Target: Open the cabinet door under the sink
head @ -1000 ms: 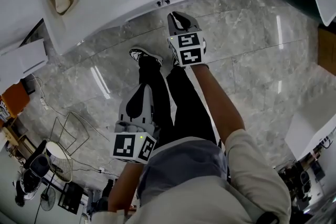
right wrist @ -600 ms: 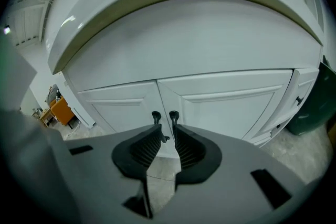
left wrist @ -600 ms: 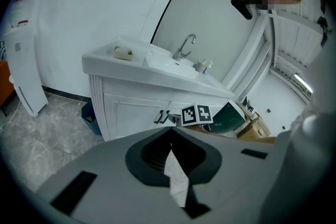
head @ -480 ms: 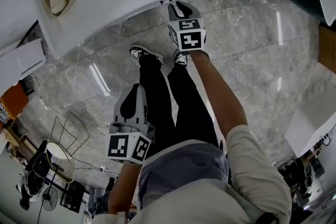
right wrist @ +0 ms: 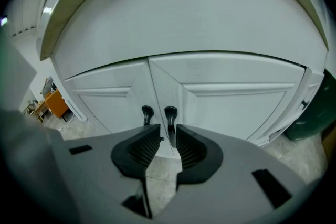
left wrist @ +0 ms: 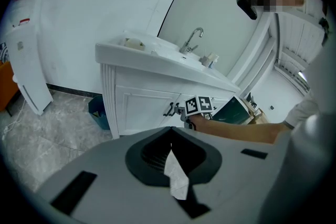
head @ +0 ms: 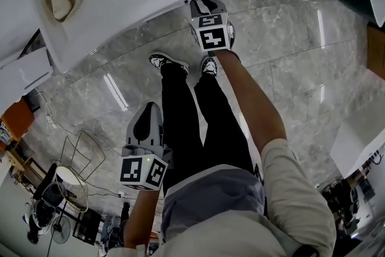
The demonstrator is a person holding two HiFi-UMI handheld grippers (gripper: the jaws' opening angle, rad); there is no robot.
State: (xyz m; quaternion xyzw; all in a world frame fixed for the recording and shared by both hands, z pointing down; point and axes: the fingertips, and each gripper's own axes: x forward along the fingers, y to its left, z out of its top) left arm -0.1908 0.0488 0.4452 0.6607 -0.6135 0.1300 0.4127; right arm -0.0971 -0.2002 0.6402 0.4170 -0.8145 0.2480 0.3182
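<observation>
**Grey marble floor, white counter**

The floor (head: 289,63) is glossy grey marble tile. Standing on it are the white cabinet (left wrist: 142,107), a blue bin (left wrist: 98,112) just beside one end of the cabinet, a person's two shoes (head: 163,61), and a wire rack (head: 81,150) well apart from them. The white counter (left wrist: 121,52) tops the cabinet. It carries a faucet (left wrist: 192,39), a beige lump (left wrist: 134,43) near one end, and a small item (left wrist: 211,60) beside the faucet.

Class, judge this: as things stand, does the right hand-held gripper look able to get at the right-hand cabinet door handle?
Probably yes. The right hand-held gripper has its jaws apart, and the right-hand handle stands between them; nothing blocks it.
</observation>
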